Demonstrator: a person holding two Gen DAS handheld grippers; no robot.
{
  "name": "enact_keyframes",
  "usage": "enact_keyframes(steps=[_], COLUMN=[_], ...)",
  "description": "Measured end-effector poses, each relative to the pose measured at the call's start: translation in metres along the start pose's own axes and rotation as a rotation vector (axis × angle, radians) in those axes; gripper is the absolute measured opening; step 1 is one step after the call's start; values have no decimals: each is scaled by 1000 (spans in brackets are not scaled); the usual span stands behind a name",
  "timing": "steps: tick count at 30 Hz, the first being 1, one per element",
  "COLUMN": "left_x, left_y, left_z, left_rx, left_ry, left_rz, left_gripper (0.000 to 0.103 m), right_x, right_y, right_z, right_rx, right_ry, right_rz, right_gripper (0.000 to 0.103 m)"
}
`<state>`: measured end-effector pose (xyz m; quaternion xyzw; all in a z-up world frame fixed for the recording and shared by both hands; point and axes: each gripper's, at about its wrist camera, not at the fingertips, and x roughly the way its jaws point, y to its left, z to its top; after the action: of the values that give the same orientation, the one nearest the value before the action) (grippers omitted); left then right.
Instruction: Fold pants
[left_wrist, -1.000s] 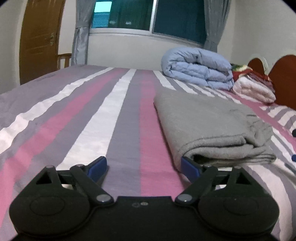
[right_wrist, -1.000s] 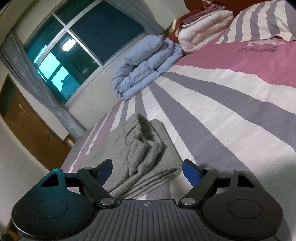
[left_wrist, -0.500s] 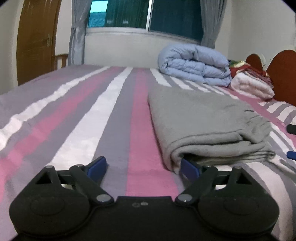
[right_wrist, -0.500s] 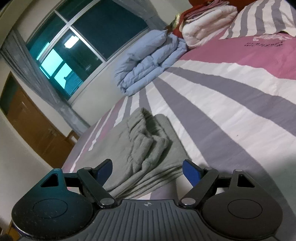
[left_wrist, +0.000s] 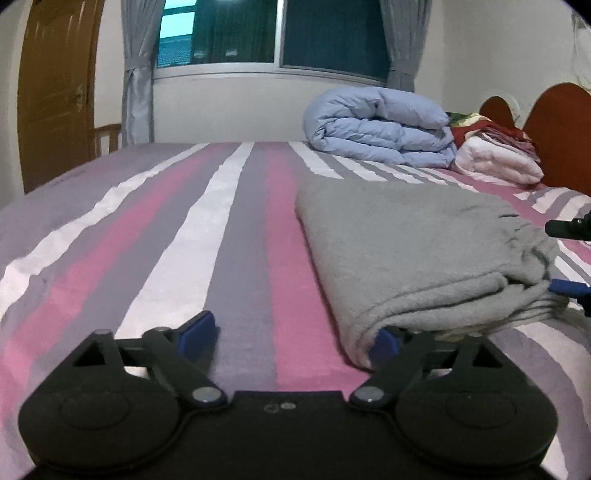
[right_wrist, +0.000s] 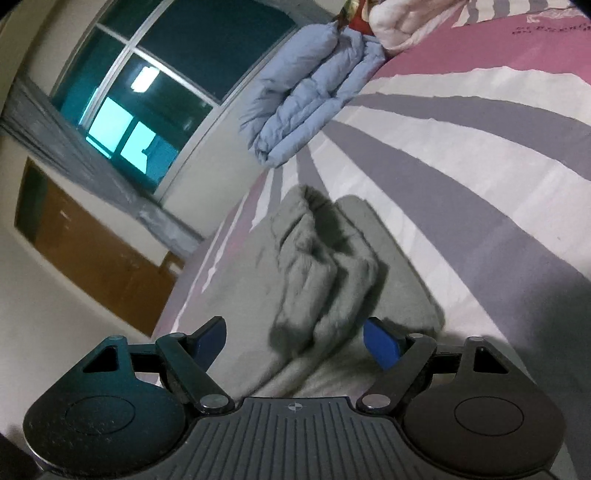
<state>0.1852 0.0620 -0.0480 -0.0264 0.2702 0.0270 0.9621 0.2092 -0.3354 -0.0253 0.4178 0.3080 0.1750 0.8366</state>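
Grey pants (left_wrist: 417, 251) lie folded into a thick stack on the striped bed. My left gripper (left_wrist: 291, 338) is open and low on the bed at the stack's near left corner; its right fingertip (left_wrist: 386, 339) sits under the fold's edge. My right gripper (right_wrist: 293, 339) is open, tilted, and straddles the bunched waistband end of the pants (right_wrist: 321, 273). The right gripper's fingers also show at the right edge of the left wrist view (left_wrist: 570, 258), one above and one beside the stack's right end.
A rolled blue duvet (left_wrist: 380, 127) and folded pink and red bedding (left_wrist: 498, 155) lie at the far end by the wooden headboard (left_wrist: 557, 122). A window with grey curtains (left_wrist: 273, 37) and a brown door (left_wrist: 55, 88) stand beyond the striped bedsheet (left_wrist: 184, 236).
Both grippers moved closer to the folded pants. The left fingertip slid under the stack's near corner. The right gripper tilted and advanced over the waistband end.
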Motion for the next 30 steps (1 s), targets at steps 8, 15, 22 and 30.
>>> enact_keyframes(steps=[8,15,22,30], left_x=[-3,0,-14,-1], left_y=[-3,-3,-11,-4], left_z=[0,0,4,1], left_rx=[-17,-33,19,-40], left_ry=[-38,-30,-110,-27], left_rz=[50,64,62,81], left_gripper=[79,76,67,77], right_x=[19,5,-3,12], right_y=[-9,-20,-6,-11], right_z=[8,1,2,-7], right_rx=[9,16,-56,-50], right_ry=[19,35,-1,2], right_rz=[-15,-53,-38,-57], right_gripper=[35,30,30,31])
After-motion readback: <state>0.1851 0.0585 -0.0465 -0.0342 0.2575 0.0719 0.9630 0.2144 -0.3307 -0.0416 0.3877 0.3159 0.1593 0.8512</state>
